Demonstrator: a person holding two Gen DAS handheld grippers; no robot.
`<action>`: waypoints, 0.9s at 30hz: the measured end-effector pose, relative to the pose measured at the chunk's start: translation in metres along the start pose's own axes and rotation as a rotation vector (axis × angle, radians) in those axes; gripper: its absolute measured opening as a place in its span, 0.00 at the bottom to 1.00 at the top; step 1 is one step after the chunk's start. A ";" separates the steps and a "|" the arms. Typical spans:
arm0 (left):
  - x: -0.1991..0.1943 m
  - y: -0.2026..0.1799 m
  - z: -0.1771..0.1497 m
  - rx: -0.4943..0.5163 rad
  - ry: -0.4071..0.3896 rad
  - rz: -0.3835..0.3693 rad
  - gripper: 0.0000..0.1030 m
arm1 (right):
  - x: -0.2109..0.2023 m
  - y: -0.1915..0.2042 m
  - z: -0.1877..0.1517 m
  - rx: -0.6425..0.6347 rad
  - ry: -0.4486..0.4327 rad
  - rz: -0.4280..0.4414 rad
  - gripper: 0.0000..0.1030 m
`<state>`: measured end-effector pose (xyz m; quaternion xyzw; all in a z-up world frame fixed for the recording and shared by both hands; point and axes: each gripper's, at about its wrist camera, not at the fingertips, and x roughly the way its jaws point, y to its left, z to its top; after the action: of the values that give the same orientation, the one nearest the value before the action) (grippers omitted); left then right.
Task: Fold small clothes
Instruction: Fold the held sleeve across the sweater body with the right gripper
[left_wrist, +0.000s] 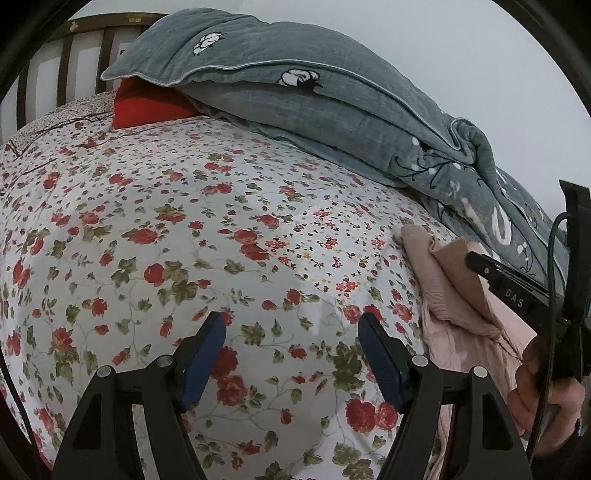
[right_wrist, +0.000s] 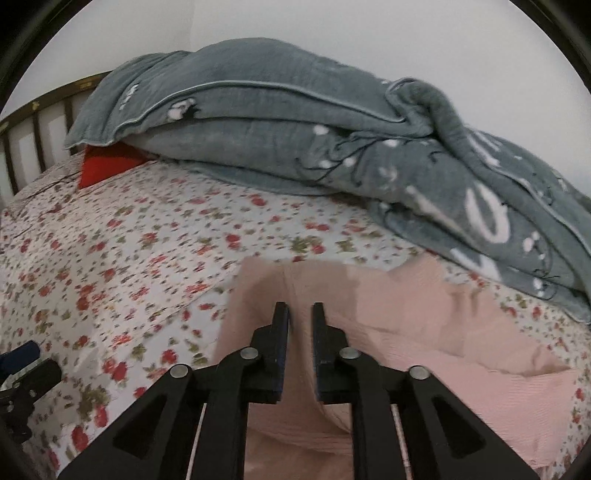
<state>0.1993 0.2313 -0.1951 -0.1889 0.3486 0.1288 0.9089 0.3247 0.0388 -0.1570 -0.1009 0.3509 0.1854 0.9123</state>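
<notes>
A pale pink garment (right_wrist: 424, 314) lies partly folded on the floral bed sheet (right_wrist: 129, 258). My right gripper (right_wrist: 300, 310) hovers over its left part. Its jaws stand a narrow gap apart, a raised crease of the pink cloth shows in the gap, and the pads do not press on it. In the left wrist view the same garment (left_wrist: 443, 288) lies at the right, with the right gripper (left_wrist: 480, 264) reaching over it from a person's hand (left_wrist: 546, 391). My left gripper (left_wrist: 291, 325) is open wide above bare sheet, left of the garment, with nothing between its fingers.
A bunched grey quilt (left_wrist: 332, 103) runs along the far side of the bed and ends close behind the garment. A red pillow (left_wrist: 144, 103) sticks out under its left end. A slatted headboard (left_wrist: 66, 55) stands at the far left. The sheet left of the garment is flat.
</notes>
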 end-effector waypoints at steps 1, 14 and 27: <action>0.000 -0.001 -0.001 0.005 -0.001 0.001 0.70 | 0.000 0.003 -0.001 -0.006 0.004 0.016 0.26; 0.009 -0.011 0.001 0.003 0.022 -0.055 0.69 | -0.096 -0.097 -0.027 0.111 -0.092 0.009 0.52; 0.018 -0.100 0.011 0.130 0.030 -0.267 0.62 | -0.128 -0.287 -0.139 0.449 -0.033 -0.166 0.52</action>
<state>0.2559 0.1482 -0.1744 -0.1763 0.3416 -0.0187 0.9230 0.2705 -0.3006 -0.1570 0.0789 0.3587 0.0286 0.9297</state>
